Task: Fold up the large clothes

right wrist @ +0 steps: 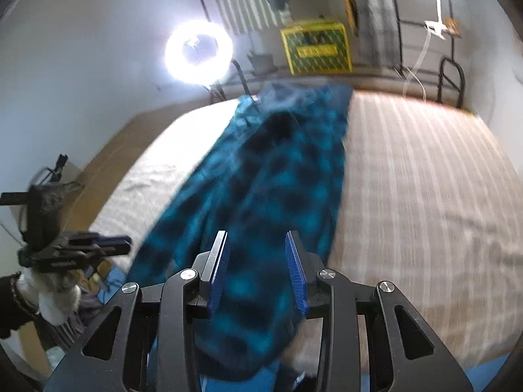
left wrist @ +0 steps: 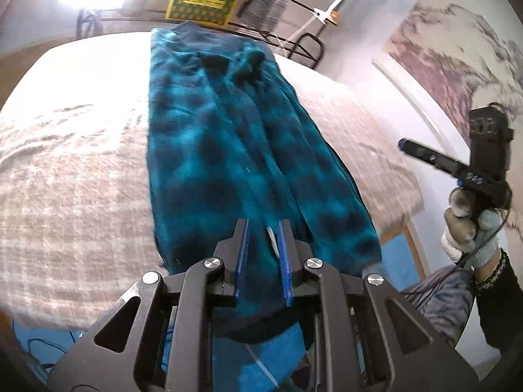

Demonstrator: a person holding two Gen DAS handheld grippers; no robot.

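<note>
Left gripper (left wrist: 263,225): blue pads stand a narrow gap apart, over the near end of the garment. Fabric shows between and below them, but the pads do not press on it; open, holding nothing. A small white tag or button strip (left wrist: 272,236) on the cloth shows in the gap.

Right gripper (right wrist: 258,238): jaws clearly parted, wider than the left pair, above the near hem of the same garment. Nothing clamped; cloth lies beneath, apart from the pads. View is motion-blurred.

Each gripper shows in the other's camera, off to the side, held by a hand in a light knit glove (left wrist: 470,232) with a dark sleeve behind the wrist.

Garment (left wrist: 235,150): large teal-and-dark plaid fleece piece, folded lengthwise into a long narrow strip. It runs from the near edge of the bed straight away to the far edge, with a dark bunched area, perhaps collar or hood, toward the far end. Near end droops over the bed's edge.

Bed (left wrist: 65,196): covered in a beige-and-white checked spread, garment roughly down its middle.

Beyond: metal rack (right wrist: 451,75) along the far side, yellow-green patterned box (right wrist: 315,49) behind it, bright ring light (right wrist: 198,53) at the far left corner, hanging clothes above. Blue floor mat (left wrist: 397,254) beside the bed.
</note>
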